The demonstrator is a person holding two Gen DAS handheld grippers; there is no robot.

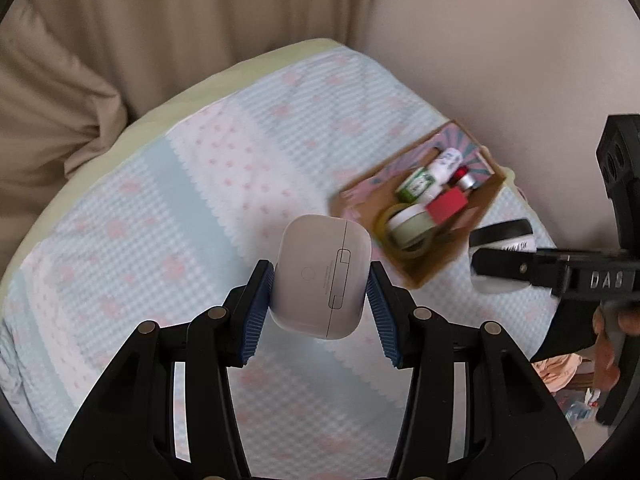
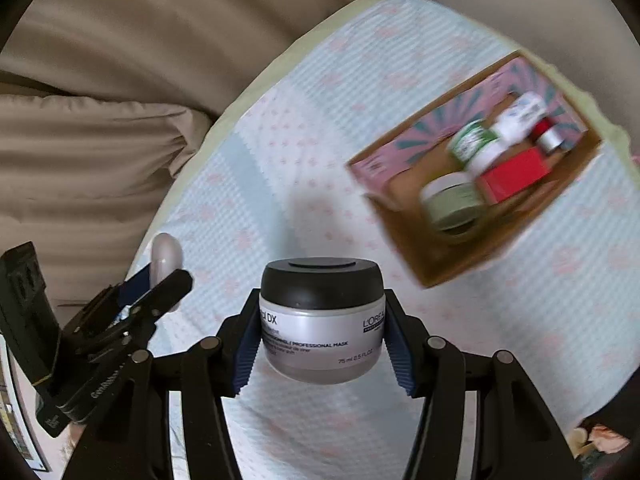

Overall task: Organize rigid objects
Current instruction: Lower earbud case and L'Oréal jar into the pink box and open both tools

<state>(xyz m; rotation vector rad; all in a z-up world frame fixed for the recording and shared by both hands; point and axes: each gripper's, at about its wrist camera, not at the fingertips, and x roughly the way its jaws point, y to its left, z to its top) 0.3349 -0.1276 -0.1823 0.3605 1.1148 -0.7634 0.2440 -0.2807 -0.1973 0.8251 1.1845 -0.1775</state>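
Between left tongs: earbud case.

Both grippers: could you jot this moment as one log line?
left gripper: shut on white earbud case | right gripper: shut on black-lidded jar | both held above bed | cardboard box: part-filled

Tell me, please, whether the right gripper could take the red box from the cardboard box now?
Probably not: the right gripper is already shut on the black-lidded jar, though nothing covers the red box in the cardboard box.
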